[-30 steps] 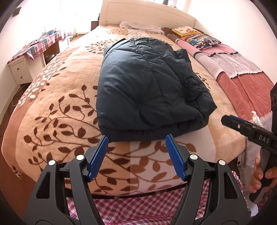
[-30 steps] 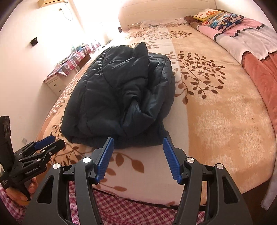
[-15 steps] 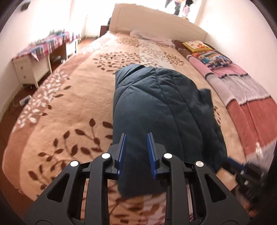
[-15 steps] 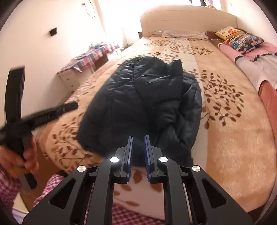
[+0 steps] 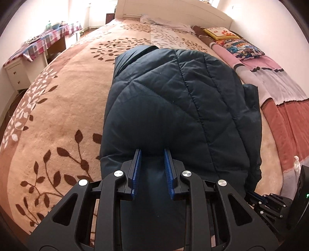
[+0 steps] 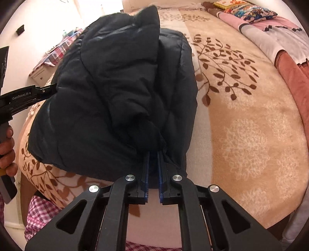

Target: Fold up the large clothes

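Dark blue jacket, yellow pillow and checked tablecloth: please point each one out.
dark blue jacket (image 5: 173, 100): left wrist view, quilted top.
yellow pillow (image 5: 220, 31): left wrist view, its face.
checked tablecloth (image 5: 48, 40): left wrist view, top.

Black tongs (image 5: 152, 152), blue ribbed pads (image 5: 136, 170), silver screws, pink checked clothing (image 6: 44, 210).

The folded jacket (image 5: 173, 108) lies on the bed (image 5: 63, 108), near its foot edge. The left gripper (image 5: 152, 154) is at the jacket's near edge and the right gripper (image 6: 153, 154) at another part of that edge. Behind the jacket stands the headboard (image 5: 173, 11), with pillows (image 5: 239, 46) at its right. Left of the bed stands a counter (image 5: 44, 40), probably against the wall.
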A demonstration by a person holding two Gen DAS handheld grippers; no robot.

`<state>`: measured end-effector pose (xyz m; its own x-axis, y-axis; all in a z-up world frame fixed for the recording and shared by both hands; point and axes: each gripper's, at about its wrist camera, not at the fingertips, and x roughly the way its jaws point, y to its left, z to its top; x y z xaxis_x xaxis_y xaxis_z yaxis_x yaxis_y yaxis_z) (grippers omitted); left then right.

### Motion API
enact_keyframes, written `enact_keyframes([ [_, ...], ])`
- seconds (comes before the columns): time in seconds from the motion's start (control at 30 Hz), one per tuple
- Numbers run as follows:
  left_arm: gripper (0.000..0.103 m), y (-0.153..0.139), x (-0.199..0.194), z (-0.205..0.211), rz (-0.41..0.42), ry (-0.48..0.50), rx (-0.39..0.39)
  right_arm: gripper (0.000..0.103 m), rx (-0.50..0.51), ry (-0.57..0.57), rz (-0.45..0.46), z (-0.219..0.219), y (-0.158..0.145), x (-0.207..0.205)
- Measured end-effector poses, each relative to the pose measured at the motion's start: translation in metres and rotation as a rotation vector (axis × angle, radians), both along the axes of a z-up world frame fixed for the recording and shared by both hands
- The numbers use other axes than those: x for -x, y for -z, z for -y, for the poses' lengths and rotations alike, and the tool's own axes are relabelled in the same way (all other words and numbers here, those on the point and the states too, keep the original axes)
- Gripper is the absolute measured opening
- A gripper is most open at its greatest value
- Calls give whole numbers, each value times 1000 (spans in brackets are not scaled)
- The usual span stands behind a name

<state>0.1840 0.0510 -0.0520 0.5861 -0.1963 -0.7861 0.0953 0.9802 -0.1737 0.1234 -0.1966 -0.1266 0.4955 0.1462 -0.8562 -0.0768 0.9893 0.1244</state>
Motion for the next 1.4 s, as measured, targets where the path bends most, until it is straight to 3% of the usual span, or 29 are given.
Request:
enact_keyframes([
  [0.33,24,-6,5,5,2,-43,-31,7,-6,13,10,0,-9,4],
  [0.53,24,-6,7,4,14,-54,-29,7,-39,27,137,5,-58,13],
  [0.7,24,-7,8,1,15,-52,-10,7,-32,-3,170,-10,-85,-19],
  [1.0,25,-11,17,-5,23,-63,5,7,-35,-61,158,-43,-89,-34],
  [1.3,60,-21,74,-11,26,-113,-45,7,-43,-94,76,-39,-62,32],
  [1.4,60,-18,99,-7,22,-109,-82,7,-42,-96,35,-34,-48,54],
])
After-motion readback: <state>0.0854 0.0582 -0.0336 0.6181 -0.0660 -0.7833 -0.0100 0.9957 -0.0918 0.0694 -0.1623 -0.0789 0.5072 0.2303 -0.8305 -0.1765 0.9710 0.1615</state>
